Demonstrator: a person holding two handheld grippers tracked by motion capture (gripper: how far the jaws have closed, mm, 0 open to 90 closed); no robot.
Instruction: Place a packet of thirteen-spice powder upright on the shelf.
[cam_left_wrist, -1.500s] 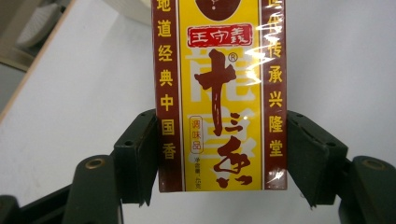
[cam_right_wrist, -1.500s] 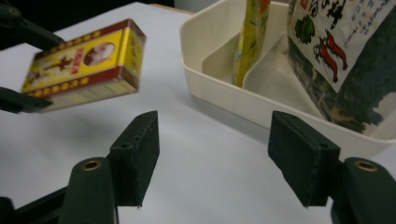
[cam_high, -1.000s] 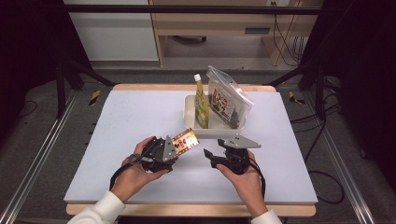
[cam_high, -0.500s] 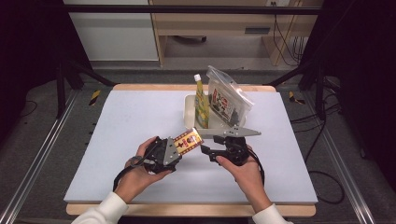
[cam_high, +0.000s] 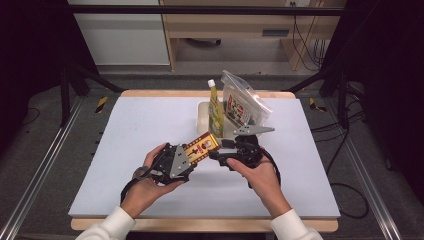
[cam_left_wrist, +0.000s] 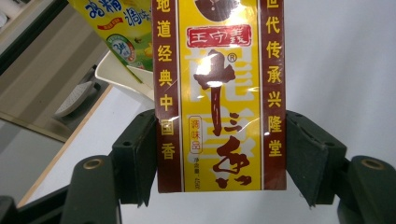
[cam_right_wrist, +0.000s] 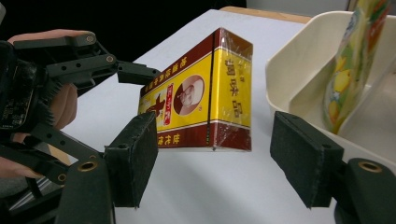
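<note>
— Presently, what is being done?
— A yellow box (cam_left_wrist: 219, 98) is clenched above the desk (cam_high: 125, 145) by the left claw (cam_high: 187, 157); the right claw (cam_right_wrist: 215, 163) is spread wide beside it.
— And next?
— Probably a handover: the free end must be gripped squarely.

Bench (cam_high: 125, 150): pale top, wooden edge. Cream tray (cam_high: 203, 114) sits at far middle, holding yellow pouch (cam_high: 215, 107) and clear bag (cam_high: 242, 104).

a lab: white-topped table (cam_high: 150, 130) in a dark metal frame (cam_high: 70, 85); trailing cables (cam_high: 345, 150)
</note>
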